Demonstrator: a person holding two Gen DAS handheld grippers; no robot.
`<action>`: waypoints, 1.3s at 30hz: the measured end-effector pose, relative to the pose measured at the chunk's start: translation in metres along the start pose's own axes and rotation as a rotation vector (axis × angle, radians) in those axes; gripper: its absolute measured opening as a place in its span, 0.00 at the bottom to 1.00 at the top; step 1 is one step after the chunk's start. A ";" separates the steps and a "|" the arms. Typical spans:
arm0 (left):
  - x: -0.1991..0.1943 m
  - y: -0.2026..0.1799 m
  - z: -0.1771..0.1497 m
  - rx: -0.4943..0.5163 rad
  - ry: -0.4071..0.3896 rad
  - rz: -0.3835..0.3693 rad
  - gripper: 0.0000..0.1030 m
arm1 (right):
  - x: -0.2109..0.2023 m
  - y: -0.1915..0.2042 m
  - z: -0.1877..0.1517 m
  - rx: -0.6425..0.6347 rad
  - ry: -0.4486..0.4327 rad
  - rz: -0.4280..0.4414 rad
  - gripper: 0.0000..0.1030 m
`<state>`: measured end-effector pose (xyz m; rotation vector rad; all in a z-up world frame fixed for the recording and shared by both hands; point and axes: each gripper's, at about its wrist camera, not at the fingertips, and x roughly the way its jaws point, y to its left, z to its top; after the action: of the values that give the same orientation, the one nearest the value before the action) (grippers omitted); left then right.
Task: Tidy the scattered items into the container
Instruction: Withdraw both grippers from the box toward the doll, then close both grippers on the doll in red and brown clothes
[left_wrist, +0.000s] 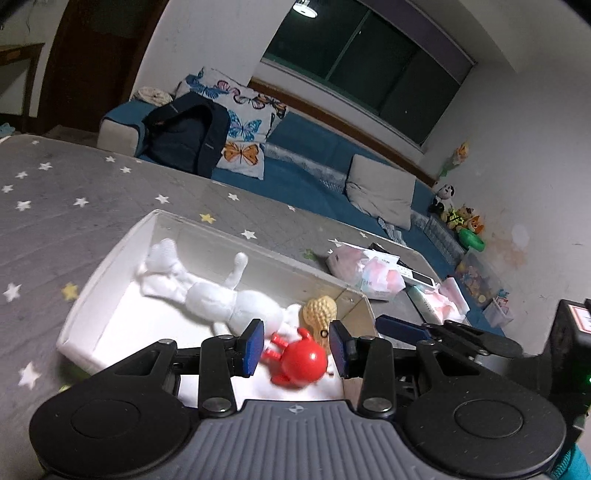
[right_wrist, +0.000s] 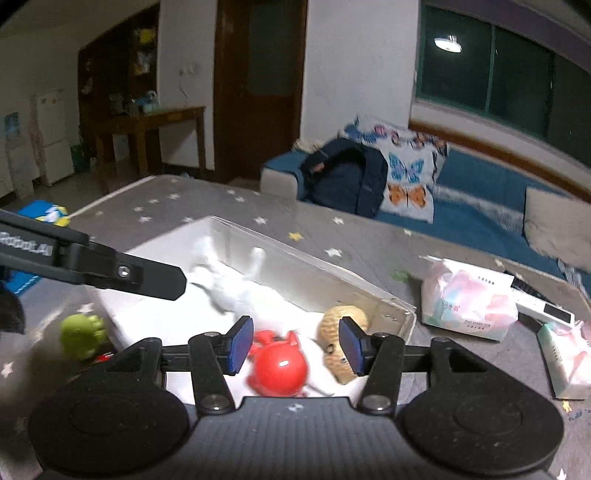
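A clear-walled white container lies on the grey star-patterned mat. Inside are a white plush toy, a red crab toy and a tan peanut toy. My left gripper is open over the container's near end, above the red crab. My right gripper is open just beside it, over the crab and peanut. A green toy lies on the mat outside the container's left side. The left gripper's finger crosses the right wrist view.
Tissue packs and a white remote-like device lie on the mat to the right. A blue sofa with butterfly cushions and a dark backpack stands behind. A wooden table is far left.
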<state>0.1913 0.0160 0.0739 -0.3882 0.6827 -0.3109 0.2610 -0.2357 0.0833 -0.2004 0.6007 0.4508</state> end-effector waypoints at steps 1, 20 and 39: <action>-0.007 0.002 -0.005 0.001 -0.005 0.004 0.40 | -0.008 0.006 -0.003 -0.007 -0.016 0.003 0.52; -0.065 0.054 -0.080 -0.152 -0.009 0.077 0.40 | -0.049 0.083 -0.070 -0.019 -0.037 0.141 0.63; -0.056 0.084 -0.095 -0.240 0.047 0.079 0.40 | -0.008 0.110 -0.075 -0.068 0.074 0.189 0.64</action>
<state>0.0996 0.0899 -0.0002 -0.5821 0.7824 -0.1636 0.1667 -0.1649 0.0218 -0.2269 0.6809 0.6490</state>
